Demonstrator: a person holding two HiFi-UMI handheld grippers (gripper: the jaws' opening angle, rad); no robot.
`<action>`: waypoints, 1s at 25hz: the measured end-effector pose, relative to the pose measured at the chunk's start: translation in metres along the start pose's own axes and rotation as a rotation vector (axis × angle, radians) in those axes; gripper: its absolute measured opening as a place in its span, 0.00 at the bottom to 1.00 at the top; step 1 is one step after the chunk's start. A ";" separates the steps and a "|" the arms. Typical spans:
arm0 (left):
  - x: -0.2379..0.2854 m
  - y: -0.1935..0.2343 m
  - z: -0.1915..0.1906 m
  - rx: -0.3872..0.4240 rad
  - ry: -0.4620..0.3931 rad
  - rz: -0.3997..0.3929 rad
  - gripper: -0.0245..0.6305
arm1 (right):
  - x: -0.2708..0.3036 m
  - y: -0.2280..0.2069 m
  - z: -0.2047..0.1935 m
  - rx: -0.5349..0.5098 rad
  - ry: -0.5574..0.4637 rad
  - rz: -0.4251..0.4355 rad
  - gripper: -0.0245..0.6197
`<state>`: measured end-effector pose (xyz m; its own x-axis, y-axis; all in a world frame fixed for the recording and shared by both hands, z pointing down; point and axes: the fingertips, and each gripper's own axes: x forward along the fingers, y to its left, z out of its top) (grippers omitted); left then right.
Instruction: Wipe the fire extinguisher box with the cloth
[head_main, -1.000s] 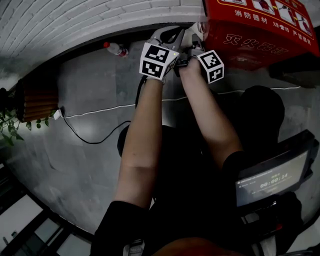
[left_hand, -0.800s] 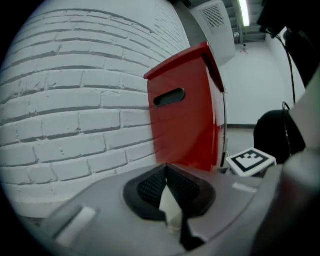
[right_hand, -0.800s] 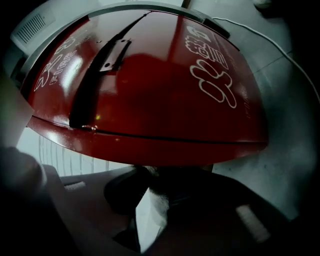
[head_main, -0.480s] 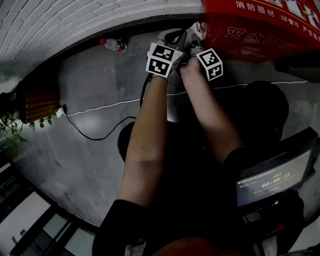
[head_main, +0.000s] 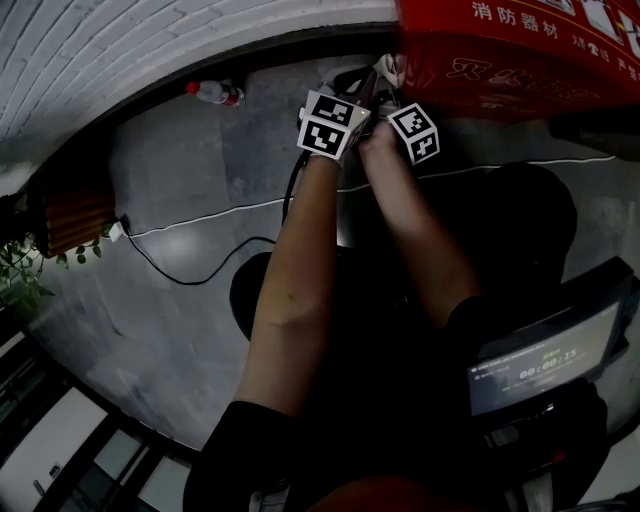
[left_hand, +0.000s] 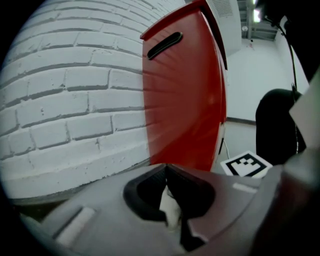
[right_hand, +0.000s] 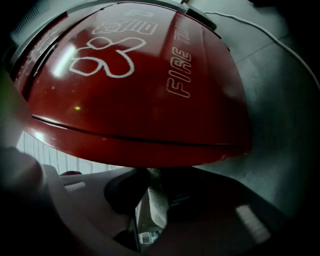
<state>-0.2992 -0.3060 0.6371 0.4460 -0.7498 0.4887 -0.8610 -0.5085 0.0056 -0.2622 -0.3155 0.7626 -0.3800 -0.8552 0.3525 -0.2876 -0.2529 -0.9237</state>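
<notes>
both grippers meet at the left corner of the red fire extinguisher box (head_main: 520, 60), in the upper right of the head view. the left gripper (left_hand: 168, 186) has its jaws closed on a fold of the white cloth (left_hand: 170, 214). the right gripper (right_hand: 150, 181) pinches the same cloth, probably to hold it stretched against the corner for wiping. the box stands upright by the white brick wall (left_hand: 75, 100), and its long printed face runs toward the right edge.
</notes>
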 end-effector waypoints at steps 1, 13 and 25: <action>0.002 -0.001 -0.005 -0.004 0.009 -0.006 0.04 | 0.002 -0.006 -0.001 0.003 0.006 -0.006 0.17; 0.028 -0.015 -0.041 -0.029 0.075 -0.052 0.04 | 0.018 -0.062 -0.009 0.040 0.052 -0.067 0.17; 0.033 -0.015 -0.053 -0.052 0.099 -0.047 0.04 | 0.027 -0.113 -0.012 0.094 0.074 -0.114 0.17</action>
<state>-0.2845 -0.3006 0.6998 0.4621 -0.6788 0.5707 -0.8524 -0.5175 0.0747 -0.2505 -0.3050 0.8783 -0.4146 -0.7836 0.4627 -0.2503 -0.3907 -0.8858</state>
